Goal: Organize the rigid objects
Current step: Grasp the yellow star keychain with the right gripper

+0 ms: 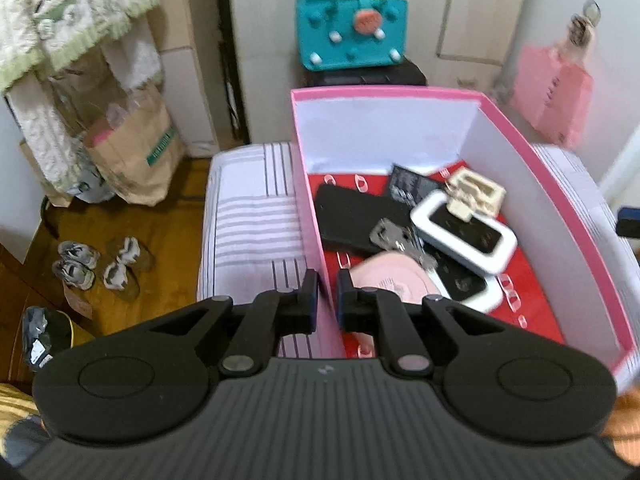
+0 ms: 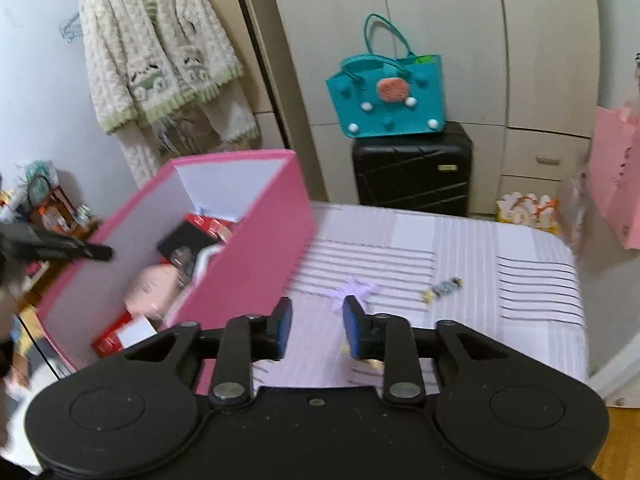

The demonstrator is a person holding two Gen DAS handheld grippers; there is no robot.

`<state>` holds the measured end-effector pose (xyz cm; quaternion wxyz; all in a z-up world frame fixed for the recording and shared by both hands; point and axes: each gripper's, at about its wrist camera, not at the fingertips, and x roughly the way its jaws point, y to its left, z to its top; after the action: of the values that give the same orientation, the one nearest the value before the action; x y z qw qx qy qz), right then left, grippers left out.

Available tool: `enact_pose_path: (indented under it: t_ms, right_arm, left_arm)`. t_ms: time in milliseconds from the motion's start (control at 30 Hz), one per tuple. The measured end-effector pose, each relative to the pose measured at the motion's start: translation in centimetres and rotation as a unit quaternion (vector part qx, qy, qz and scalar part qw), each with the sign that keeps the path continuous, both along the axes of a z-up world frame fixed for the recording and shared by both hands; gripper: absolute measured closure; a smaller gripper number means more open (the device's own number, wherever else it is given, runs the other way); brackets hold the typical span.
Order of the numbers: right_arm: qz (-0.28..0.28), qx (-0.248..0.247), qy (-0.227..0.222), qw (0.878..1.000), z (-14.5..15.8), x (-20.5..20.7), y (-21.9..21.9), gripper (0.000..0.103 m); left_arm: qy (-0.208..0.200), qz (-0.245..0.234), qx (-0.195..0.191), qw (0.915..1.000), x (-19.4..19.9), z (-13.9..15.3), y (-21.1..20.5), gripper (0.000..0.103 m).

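Observation:
A pink box (image 1: pixel 552 184) with white inner walls and a red floor stands on a striped bed. It holds a black phone (image 1: pixel 356 216), keys (image 1: pixel 394 236), a white-framed device (image 1: pixel 464 234), a cream part (image 1: pixel 476 192) and a pink pouch (image 1: pixel 390 276). My left gripper (image 1: pixel 327 296) is shut on the box's left wall near the front corner. In the right wrist view the box (image 2: pixel 248 256) is at the left. My right gripper (image 2: pixel 316 324) is open and empty above the bed. A lilac hair clip (image 2: pixel 352 290) and a small wrapped item (image 2: pixel 442 289) lie on the sheet beyond it.
A teal handbag (image 2: pixel 390 98) sits on a black suitcase (image 2: pixel 412 170) against the wardrobe. A pink paper bag (image 2: pixel 616 176) hangs at the right. A paper bag (image 1: pixel 132 152) and shoes (image 1: pixel 96 264) are on the wooden floor left of the bed.

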<state>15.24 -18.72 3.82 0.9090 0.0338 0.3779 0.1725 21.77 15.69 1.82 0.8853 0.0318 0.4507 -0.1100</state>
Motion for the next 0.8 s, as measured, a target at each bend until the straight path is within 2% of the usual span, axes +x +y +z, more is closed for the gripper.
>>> enact_pose_path:
  t_ms: [100, 200, 300, 367, 500, 633, 800]
  right_arm:
    - [-0.005, -0.032, -0.007, 0.999, -1.0, -0.6, -0.7, 0.063]
    - [-0.012, -0.083, -0.028, 0.996, -2.5, -1.0, -0.8, 0.063]
    - [-0.004, -0.071, -0.03, 0.997, -3.7, -0.8, -1.2, 0.061]
    - [0.007, -0.057, -0.03, 0.998, -4.6, -0.3, -1.3, 0.059]
    - [0.035, -0.059, -0.029, 0.997, -6.5, 1.0, -0.7, 0.05]
    - [0.022, -0.08, -0.025, 0.996, -8.1, 2.4, -0.1, 0.044]
    - [0.009, -0.087, -0.024, 0.996, -8.9, 3.5, 0.5, 0.046]
  left_arm:
    - [0.015, -0.021, 0.039, 0.9989, -0.7, 0.5, -0.9, 0.091]
    - [0.026, -0.033, 0.063, 0.9972, -1.6, 1.0, -1.7, 0.094]
    - [0.016, -0.036, 0.075, 0.9964, -2.4, 1.7, -1.8, 0.096]
    - [0.014, -0.032, 0.075, 0.9966, -2.7, 1.8, -1.9, 0.097]
    - [0.012, -0.022, 0.07, 0.9972, -2.8, 1.8, -1.7, 0.097]
    - [0.014, -0.019, 0.067, 0.9975, -2.6, 1.8, -1.8, 0.097]
    - [0.019, -0.012, 0.063, 0.9978, -2.4, 1.8, -1.5, 0.097]
